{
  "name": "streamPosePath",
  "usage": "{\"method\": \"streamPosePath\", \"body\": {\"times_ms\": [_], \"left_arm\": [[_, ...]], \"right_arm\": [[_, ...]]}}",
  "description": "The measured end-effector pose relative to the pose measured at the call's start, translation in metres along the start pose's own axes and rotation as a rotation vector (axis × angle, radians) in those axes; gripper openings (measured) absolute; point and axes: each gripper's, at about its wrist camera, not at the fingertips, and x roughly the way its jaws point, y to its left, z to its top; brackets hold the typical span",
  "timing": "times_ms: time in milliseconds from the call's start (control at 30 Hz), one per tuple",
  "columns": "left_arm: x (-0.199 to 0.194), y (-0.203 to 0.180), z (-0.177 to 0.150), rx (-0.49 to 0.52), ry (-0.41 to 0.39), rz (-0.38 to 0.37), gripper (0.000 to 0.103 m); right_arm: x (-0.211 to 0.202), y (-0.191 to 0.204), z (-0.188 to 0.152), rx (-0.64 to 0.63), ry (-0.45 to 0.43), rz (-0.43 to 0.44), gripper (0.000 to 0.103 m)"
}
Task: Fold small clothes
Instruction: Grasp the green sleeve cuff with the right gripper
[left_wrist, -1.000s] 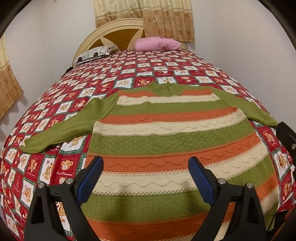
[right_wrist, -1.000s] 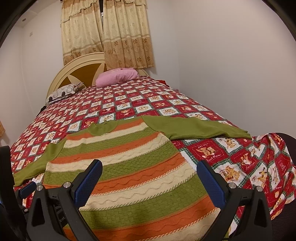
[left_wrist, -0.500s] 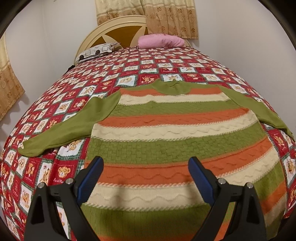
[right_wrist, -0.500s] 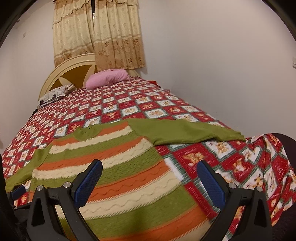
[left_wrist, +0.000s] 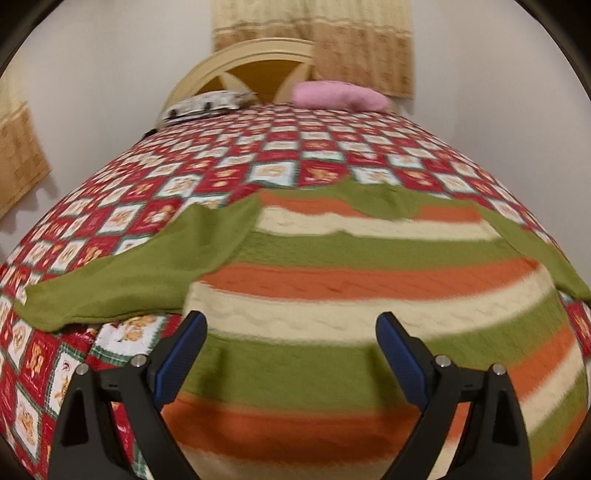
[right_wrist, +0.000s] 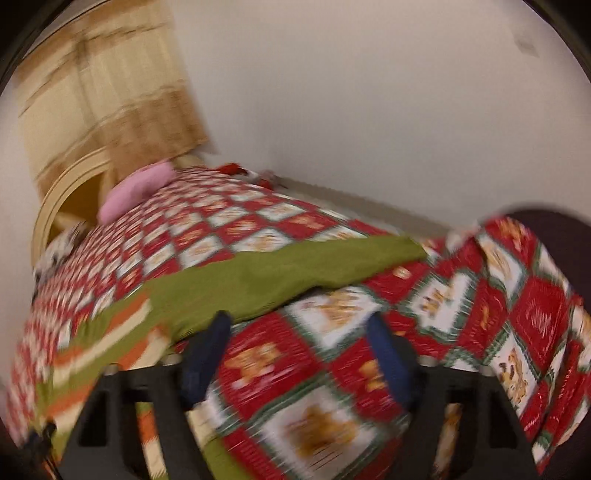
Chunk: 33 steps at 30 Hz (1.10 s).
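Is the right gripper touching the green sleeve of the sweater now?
Cannot tell. In the right wrist view, the right gripper is open near the green sleeve, but blur hides any gap.

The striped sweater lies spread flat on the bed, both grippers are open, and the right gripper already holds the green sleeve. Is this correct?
Not quite. In the right wrist view, the right gripper is open with nothing between its fingers; the green sleeve lies ahead, not held. The striped sweater is spread on the bed, and the left gripper is open.

No readable text anywhere
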Motion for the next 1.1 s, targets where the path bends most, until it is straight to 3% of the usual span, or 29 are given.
{"method": "streamPosePath", "body": {"times_ms": [100, 233, 333, 533, 667, 733, 833, 933, 1100], "left_arm": [[0.012, 0.009, -0.004, -0.024, 0.005, 0.053, 0.096], [0.03, 0.014, -0.009, -0.048, 0.1, 0.064, 0.096], [0.034, 0.014, -0.01, -0.059, 0.119, 0.061, 0.099], [0.039, 0.02, -0.014, -0.12, 0.16, 0.027, 0.103], [0.042, 0.021, -0.013, -0.126, 0.164, 0.021, 0.103], [0.043, 0.019, -0.014, -0.12, 0.169, 0.027, 0.103], [0.043, 0.021, -0.014, -0.121, 0.17, 0.023, 0.103], [0.044, 0.021, -0.014, -0.122, 0.17, 0.022, 0.103], [0.046, 0.022, -0.013, -0.128, 0.169, 0.013, 0.103]], "right_arm": [[0.03, -0.043, 0.023, 0.185, 0.065, 0.016, 0.066], [0.061, -0.059, 0.048, 0.23, 0.115, -0.01, 0.066], [0.089, -0.063, 0.064, 0.231, 0.159, -0.053, 0.063], [0.138, -0.085, 0.067, 0.381, 0.266, -0.071, 0.058], [0.15, -0.09, 0.073, 0.359, 0.217, -0.119, 0.047], [0.16, -0.095, 0.076, 0.353, 0.221, -0.139, 0.026], [0.165, -0.103, 0.08, 0.343, 0.222, -0.133, 0.013], [0.161, -0.102, 0.087, 0.308, 0.216, -0.08, 0.008], [0.116, -0.072, 0.106, 0.195, 0.104, 0.011, 0.008]]}}
